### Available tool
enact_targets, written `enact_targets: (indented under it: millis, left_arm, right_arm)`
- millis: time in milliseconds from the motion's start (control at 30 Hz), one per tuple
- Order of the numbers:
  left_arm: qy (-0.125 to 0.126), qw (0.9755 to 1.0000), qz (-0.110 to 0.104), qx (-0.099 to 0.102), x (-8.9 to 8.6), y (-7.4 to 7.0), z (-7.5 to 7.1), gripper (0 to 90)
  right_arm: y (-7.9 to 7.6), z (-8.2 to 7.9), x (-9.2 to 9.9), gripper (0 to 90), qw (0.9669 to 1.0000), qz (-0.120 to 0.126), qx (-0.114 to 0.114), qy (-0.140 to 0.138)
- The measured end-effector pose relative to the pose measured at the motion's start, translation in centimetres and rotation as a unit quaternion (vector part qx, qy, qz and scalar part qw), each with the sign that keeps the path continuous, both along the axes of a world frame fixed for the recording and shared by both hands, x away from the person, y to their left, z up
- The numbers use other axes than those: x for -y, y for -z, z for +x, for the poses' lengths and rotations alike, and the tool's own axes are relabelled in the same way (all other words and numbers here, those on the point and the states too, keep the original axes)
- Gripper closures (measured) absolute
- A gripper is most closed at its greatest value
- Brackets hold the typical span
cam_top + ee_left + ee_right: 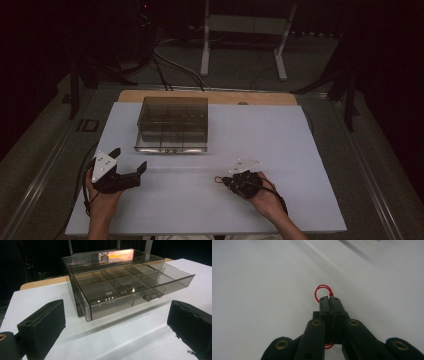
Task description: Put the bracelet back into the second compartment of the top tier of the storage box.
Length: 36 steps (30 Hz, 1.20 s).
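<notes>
The right gripper [329, 300] pinches a thin, limp red loop [322, 291] (light, easily dropped), while the left gripper [131, 165] gapes before the drawer box [120, 282].

Organizer box [172, 125] (drawer out) blocks centre

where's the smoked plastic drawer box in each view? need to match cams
High view: drawer box sits upper centre-left on the white tabletop, drawer pulled out toward the person.
Left gripper view: box spans the upper middle, beyond the open left tool.
Right gripper view: not in it.
Shared landmark: the white tabletop.
</notes>
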<state>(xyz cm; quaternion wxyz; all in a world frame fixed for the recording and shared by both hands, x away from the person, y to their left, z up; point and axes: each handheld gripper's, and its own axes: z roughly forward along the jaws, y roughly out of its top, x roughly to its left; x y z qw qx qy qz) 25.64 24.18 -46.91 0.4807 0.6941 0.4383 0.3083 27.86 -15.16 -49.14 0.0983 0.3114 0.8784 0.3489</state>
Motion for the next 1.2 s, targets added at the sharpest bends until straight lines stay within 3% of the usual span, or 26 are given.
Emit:
enact_targets:
  millis: [1200]
  left_arm:
    - [0.0, 1.0, 0.0, 0.0, 0.0, 0.0, 0.0, 3.2]
  right_arm:
    - [-3.8, 0.2, -1.6, 90.0, 0.9993, 0.032, 0.002, -0.022]
